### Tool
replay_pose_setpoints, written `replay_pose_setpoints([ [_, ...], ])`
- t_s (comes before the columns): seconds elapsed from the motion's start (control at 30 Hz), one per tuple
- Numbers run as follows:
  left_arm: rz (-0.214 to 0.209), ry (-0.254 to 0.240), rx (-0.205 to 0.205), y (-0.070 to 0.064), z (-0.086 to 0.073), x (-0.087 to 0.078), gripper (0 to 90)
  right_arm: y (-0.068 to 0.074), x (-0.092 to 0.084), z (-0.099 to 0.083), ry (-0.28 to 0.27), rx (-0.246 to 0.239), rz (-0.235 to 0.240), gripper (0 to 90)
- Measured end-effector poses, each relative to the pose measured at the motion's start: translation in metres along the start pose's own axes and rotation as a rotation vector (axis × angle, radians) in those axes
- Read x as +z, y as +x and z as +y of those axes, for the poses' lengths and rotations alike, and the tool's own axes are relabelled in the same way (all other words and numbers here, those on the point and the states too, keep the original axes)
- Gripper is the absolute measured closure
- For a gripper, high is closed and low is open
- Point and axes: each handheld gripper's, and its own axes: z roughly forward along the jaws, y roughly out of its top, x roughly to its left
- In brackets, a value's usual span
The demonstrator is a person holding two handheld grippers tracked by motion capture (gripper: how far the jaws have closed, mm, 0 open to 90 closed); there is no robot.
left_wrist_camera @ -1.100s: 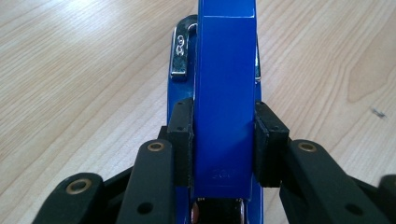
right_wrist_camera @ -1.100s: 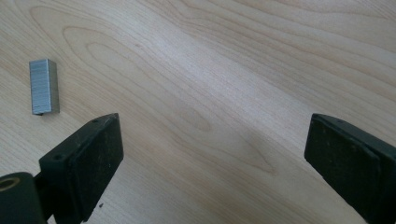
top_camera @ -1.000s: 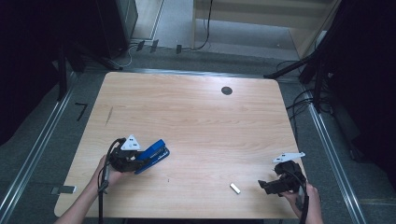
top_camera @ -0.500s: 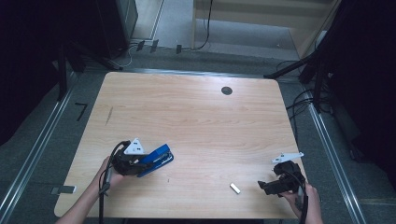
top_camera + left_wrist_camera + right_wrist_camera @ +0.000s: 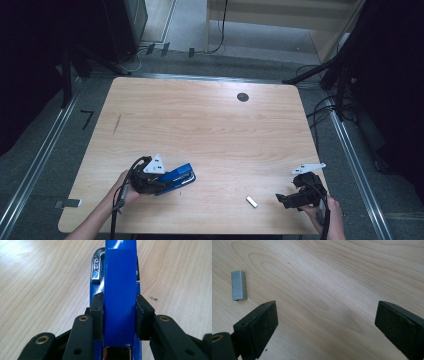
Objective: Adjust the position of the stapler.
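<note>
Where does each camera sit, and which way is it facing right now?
High view: above the near edge, looking down on the table; forearms show, left gripper, right gripper.
Left gripper view: along its jaws, clamping the blue stapler.
Right gripper view: between open jaws, over the staple strip.
Shared: high and left gripper views show the stapler.

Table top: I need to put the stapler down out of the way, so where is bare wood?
The table is bare across its far half, from the dark round hole forward, and between the blue stapler and the staple strip. The near edge is crowded: left gripper, right gripper.
</note>
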Motion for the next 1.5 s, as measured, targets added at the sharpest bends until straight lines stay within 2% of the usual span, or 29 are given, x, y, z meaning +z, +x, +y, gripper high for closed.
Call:
replay_pose_setpoints([
  [0.23,-0.027,0.004,0.039,-0.008,0.006,0.004,66.7,0.000,0.000,0.000,0.003,0.004,0.000,5.2],
  [0.57,-0.048,0.004,0.064,-0.013,0.009,0.008,66.7,0.000,0.001,0.000,0.007,0.004,-0.002,5.5],
  [0.6,-0.055,0.005,0.077,-0.014,0.010,0.008,66.7,0.000,0.001,0.000,0.006,0.004,-0.003,5.5],
  [0.97,-0.087,0.000,0.114,-0.020,0.016,0.013,66.7,0.001,0.002,0.000,0.015,0.001,0.002,5.6],
  [1.0,-0.089,0.003,0.129,-0.022,0.017,0.014,66.7,0.001,0.003,0.000,0.017,0.000,0.002,5.6],
  [1.23,-0.108,0.003,0.162,-0.026,0.022,0.018,66.7,0.001,0.004,0.000,0.020,0.000,0.005,5.6],
  [1.5,-0.130,0.001,0.189,-0.030,0.027,0.022,66.8,0.001,0.005,0.000,0.026,-0.003,0.005,5.7],
])
